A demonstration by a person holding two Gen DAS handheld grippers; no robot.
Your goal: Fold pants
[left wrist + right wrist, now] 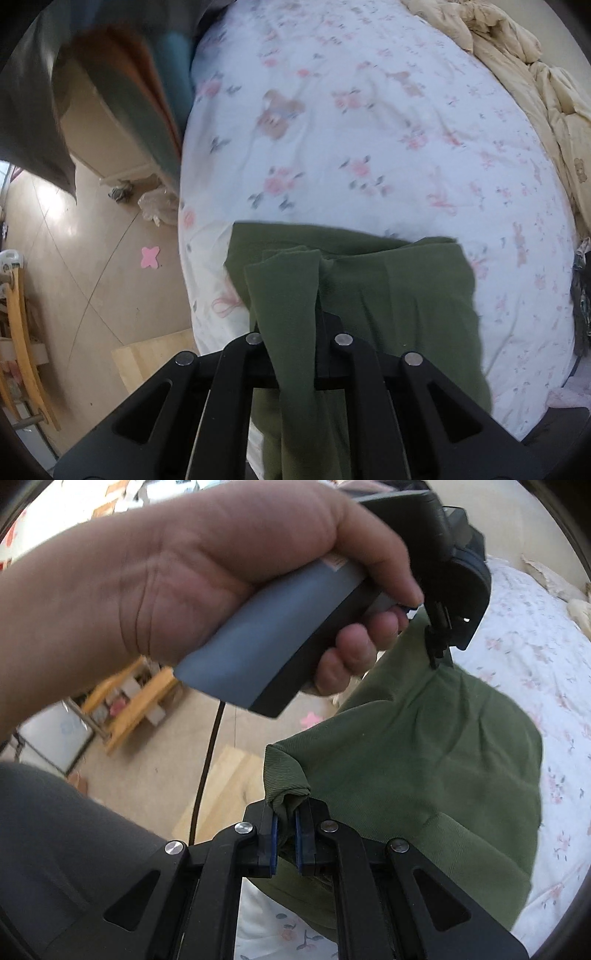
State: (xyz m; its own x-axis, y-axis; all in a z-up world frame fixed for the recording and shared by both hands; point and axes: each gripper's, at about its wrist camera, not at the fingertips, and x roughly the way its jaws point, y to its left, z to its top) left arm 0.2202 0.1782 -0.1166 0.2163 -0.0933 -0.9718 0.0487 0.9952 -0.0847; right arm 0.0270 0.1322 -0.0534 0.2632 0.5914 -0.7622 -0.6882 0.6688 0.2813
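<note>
The green pants point(399, 295) lie folded over on a white flowered bed sheet point(351, 129). My left gripper point(291, 332) is shut on a bunched corner of the pants, which drapes over its fingers. In the right wrist view the pants point(424, 746) hang lifted between both tools. My right gripper point(286, 830) is shut on another corner of the pants between its blue pads point(274, 836). The left gripper point(439, 642) shows there at top, held in a hand, pinching the far corner of the pants.
A beige quilt point(517, 66) is heaped at the far right of the bed. The tan floor point(74, 251) lies left of the bed, with a pink sticker point(150, 257), a wooden rack point(136, 698) and a light wooden board point(221, 786). A black cable point(207, 771) hangs down.
</note>
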